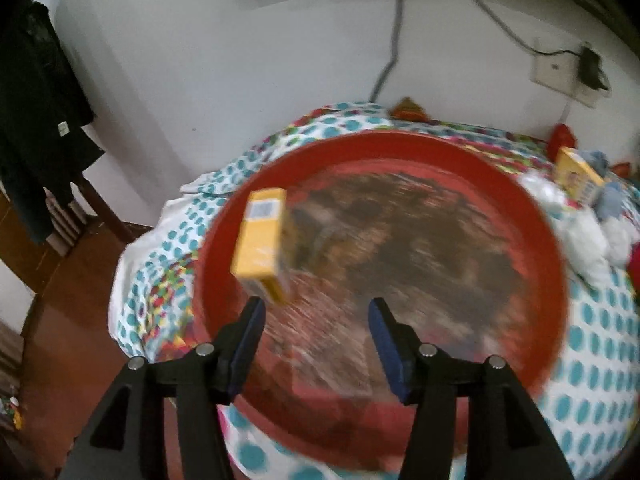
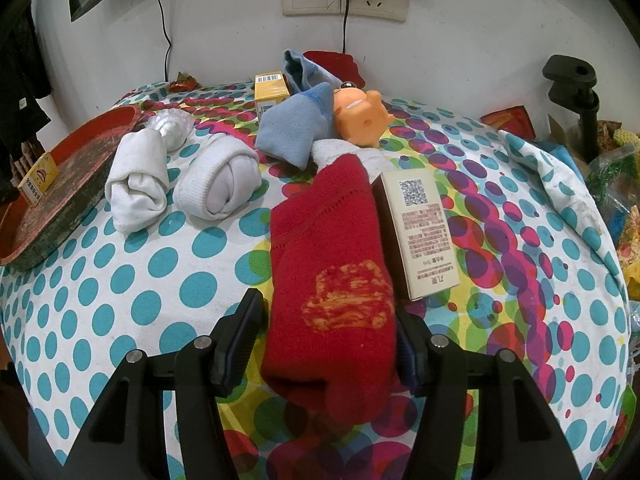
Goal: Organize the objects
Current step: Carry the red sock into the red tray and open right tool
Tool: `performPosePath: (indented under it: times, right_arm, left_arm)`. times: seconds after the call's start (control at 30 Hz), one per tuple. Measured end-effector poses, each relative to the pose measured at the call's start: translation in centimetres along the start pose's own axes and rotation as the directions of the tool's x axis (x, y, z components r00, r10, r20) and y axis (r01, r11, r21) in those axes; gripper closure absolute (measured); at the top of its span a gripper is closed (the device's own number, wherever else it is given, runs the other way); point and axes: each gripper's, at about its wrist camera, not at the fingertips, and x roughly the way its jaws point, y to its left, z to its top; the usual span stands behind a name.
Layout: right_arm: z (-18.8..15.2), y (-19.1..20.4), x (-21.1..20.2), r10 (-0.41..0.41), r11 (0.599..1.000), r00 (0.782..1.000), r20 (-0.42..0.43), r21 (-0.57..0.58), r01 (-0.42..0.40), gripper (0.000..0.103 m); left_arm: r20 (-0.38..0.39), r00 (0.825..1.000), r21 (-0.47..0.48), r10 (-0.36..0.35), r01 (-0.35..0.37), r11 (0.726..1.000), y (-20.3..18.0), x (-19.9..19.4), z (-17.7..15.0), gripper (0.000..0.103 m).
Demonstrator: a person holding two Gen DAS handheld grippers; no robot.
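A: Where is your left tool (image 1: 316,308)?

B: It is over the red tray (image 1: 556,264). Its two fingers are spread wide and hold nothing. A yellow box (image 1: 262,236) is inside the tray, near the tray's left rim. The picture is blurry there.

A: And your right tool (image 2: 326,320)?

B: A red sock (image 2: 332,264) lies between its fingers. The right finger touches the sock. There is a small gap at the left finger, so I cannot tell if you are pinching it.

A: What else is by the sock?

B: A white box (image 2: 420,228) lies just right of the sock, touching it. Two rolled white socks (image 2: 218,184) are to the left of it. Behind it are a blue sock (image 2: 292,128) and an orange toy (image 2: 362,118). The red tray sits far to the left of it, at the edge of the spotted cloth (image 2: 120,280).
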Motion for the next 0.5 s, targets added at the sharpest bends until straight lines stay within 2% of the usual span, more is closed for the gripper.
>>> performPosePath:
  times: [0.07,0.2,0.43,0.47,0.5]
  right_arm:
    - [0.0,0.0,0.0,-0.008,1.0,1.0,0.002,0.004,0.008,0.049]
    - [0.1,-0.2,0.0,-0.011,1.0,1.0,0.0,0.003,0.011,0.049]
    - [0.1,-0.2,0.0,-0.011,1.0,1.0,0.0,0.001,0.011,0.05]
    - [0.1,-0.3,0.0,-0.018,1.0,1.0,0.003,0.006,0.018,0.056]
    - [0.0,-0.3,-0.1,-0.02,1.0,1.0,0.004,0.013,0.02,0.058]
  left_arm:
    - [0.001,1.0,0.0,-0.026,0.026,1.0,-1.4,-1.4,-1.1,0.048]
    - [0.01,0.995,-0.028,-0.096,0.096,0.995,-2.9,-3.1,-3.1,0.048]
    - [-0.007,0.993,-0.019,-0.117,0.116,0.993,-3.4,-4.5,-5.9,0.048]
    - [-0.003,0.995,-0.015,-0.103,0.103,0.995,-3.1,-4.7,-6.2,0.048]
    - [0.001,0.996,-0.018,-0.089,0.089,0.996,-2.7,-4.9,-6.3,0.048]
